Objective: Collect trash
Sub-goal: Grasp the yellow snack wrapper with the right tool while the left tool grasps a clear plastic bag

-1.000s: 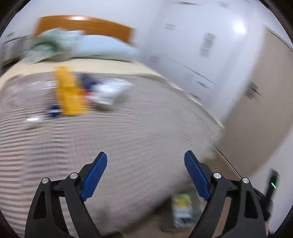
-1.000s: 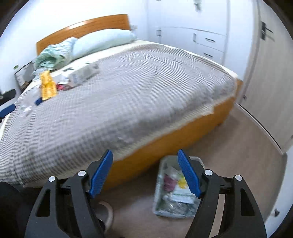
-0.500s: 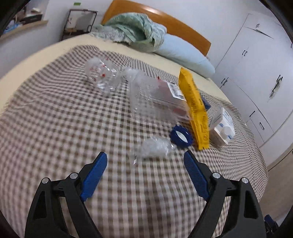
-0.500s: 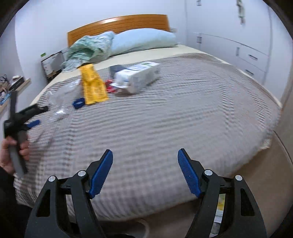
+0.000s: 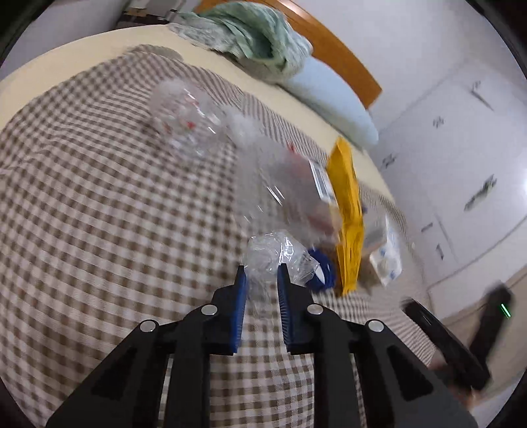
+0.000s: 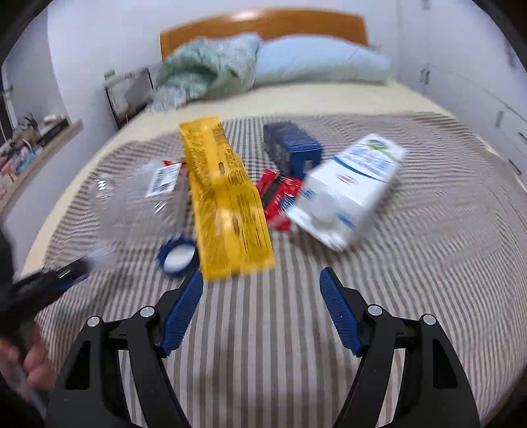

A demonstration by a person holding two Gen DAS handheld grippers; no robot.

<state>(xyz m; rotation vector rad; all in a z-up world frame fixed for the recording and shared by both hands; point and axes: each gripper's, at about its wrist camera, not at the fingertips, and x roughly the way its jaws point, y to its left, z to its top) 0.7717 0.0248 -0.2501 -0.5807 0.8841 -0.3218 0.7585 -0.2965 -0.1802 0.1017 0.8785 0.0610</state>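
Observation:
My left gripper (image 5: pixel 261 273) is shut on a crumpled clear plastic wrap (image 5: pixel 275 255) on the checked bedspread (image 5: pixel 98 214). Beyond it lie a clear plastic container (image 5: pixel 283 187), a clear bottle (image 5: pixel 187 118), a blue lid (image 5: pixel 321 271) and a yellow packet (image 5: pixel 349 217). My right gripper (image 6: pixel 260 278) is open and empty, just short of the yellow packet (image 6: pixel 227 197). Around it lie the blue lid (image 6: pixel 178 255), a red wrapper (image 6: pixel 276 197), a white carton (image 6: pixel 349 187), a dark blue box (image 6: pixel 291 148) and the clear container (image 6: pixel 138 197).
A green blanket (image 6: pixel 204 66) and a blue pillow (image 6: pixel 316 59) lie at the wooden headboard (image 6: pixel 263 23). White cupboards (image 5: pixel 461 164) stand along the right wall. A shelf with clutter (image 6: pixel 29 145) runs along the left wall. My left gripper also shows in the right wrist view (image 6: pixel 42 283).
My left gripper has moved forward and closed on the clear plastic wrap. My right gripper has swung from the floor side to the trash on the bed and stays open.

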